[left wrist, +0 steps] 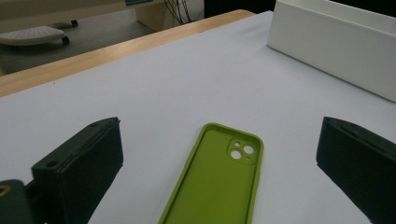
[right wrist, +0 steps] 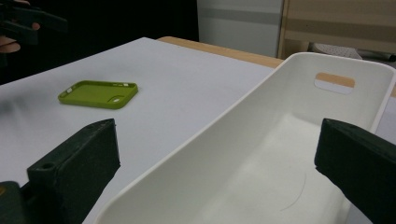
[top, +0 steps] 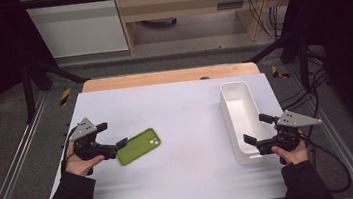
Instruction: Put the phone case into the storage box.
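matt green phone case (left wrist: 219, 182), glossy plastic bin (top: 241, 117)

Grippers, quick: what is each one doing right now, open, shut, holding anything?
Left gripper: open, empty, jaws either side of the green phone case.
Right gripper: open, empty, jaws astride the near end of the white bin.

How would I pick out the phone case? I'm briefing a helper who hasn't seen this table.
On the white table, look left, just ahead of the open left gripper. The phone case lies flat, hollow side up. It is green, unlike the white bin.
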{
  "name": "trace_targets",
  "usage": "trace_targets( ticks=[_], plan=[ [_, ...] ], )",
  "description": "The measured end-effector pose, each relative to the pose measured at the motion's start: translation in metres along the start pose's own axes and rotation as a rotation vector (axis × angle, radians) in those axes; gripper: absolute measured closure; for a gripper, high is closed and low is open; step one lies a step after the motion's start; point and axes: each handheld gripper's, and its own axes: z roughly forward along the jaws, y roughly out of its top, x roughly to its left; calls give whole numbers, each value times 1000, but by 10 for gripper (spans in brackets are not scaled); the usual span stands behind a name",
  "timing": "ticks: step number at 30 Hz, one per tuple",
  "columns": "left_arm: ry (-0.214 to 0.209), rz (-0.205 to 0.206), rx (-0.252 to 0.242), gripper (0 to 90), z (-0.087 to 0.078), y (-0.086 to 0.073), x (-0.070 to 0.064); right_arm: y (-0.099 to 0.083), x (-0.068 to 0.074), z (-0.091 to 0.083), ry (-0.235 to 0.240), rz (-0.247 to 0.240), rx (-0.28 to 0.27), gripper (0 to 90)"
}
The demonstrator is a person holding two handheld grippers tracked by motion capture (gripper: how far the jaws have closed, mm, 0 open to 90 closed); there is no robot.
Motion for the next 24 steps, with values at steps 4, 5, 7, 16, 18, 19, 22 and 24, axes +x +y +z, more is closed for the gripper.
trace_targets(
  ticks=[4,5,7,16,18,19,22,24],
  plan=[
    [3,0,16,2,5,2,2,0,0,0,0,0,-1,6],
    [3,-1,18,3,6,2,2,0,0,0,0,1,0,6],
    [3,-1,23,4,8,4,4,0,0,0,0,0,0,6],
    [11,-4,46,8,20,10,10,0,0,0,1,0,-1,6],
    [13,-5,52,9,23,10,11,0,0,0,1,-2,0,6],
    [11,-5,59,10,26,9,11,0,0,0,1,-2,0,6],
    [14,-4,72,11,29,8,12,0,0,0,1,-2,0,6],
    [17,-3,84,11,32,7,12,0,0,0,2,0,-1,6]
  ],
)
